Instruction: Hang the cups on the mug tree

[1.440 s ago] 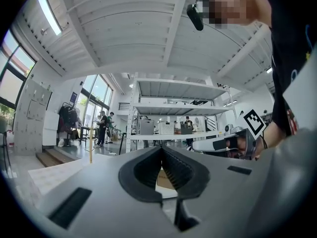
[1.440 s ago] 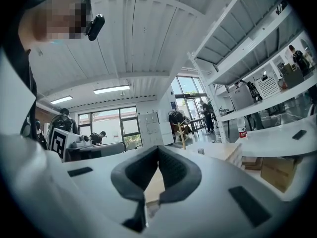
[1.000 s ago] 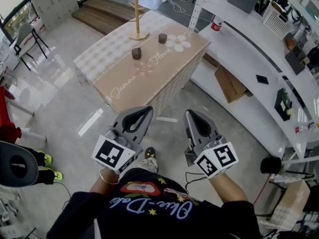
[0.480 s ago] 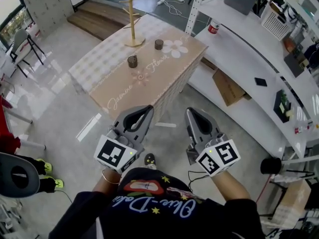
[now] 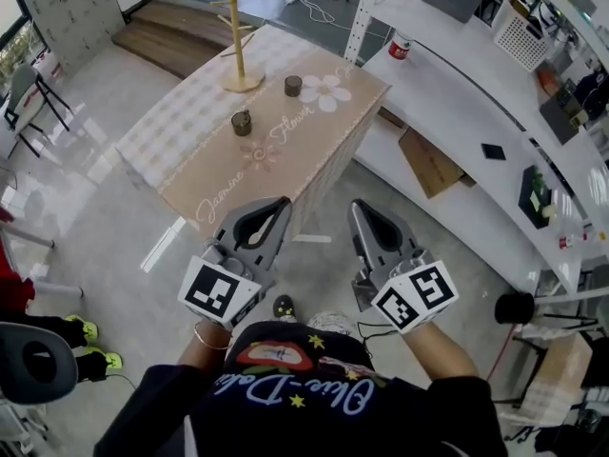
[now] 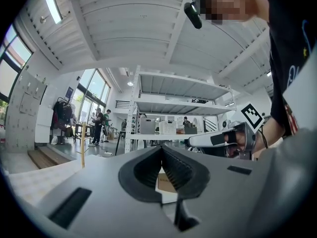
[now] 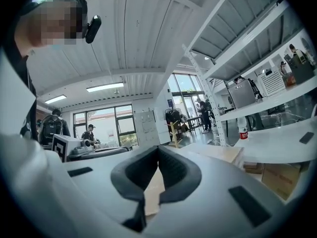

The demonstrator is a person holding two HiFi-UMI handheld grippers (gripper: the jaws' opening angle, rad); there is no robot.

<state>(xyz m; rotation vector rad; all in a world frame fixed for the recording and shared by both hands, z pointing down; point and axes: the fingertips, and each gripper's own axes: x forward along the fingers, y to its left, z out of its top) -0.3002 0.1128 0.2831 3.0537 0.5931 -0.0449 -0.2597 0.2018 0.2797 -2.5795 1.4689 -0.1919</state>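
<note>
**Wooden tree well ahead, both my grippers clenched on nothing**

Wood-coloured and bare, the mug tree stands at the far end of the table, and none of its pegs carries a cup. Two dark cups sit upright on the patterned cloth. The nearer cup is toward the middle of the table. The farther cup is near the tree's base, to its right, beside a printed flower. They are apart from each other and well away from me.

I hold my left gripper and right gripper side by side in front of my chest. Both point level toward the table's near edge, over the floor. On each one the ribbed pads are pressed together at the tips with nothing between them.

I judge that no cup has been handled yet and that this is the walk-up before any grasp. The next move calls for closing the gap to the table, then parting one gripper's jaws before it reaches a cup. The nearer cup looks like the natural first pick. From here I cannot make out which way the handles face. That will decide how I come in, since the handle must stay free to slip over a peg. The white bench runs along the table's right side, so my right arm will likely have less room there.
</note>
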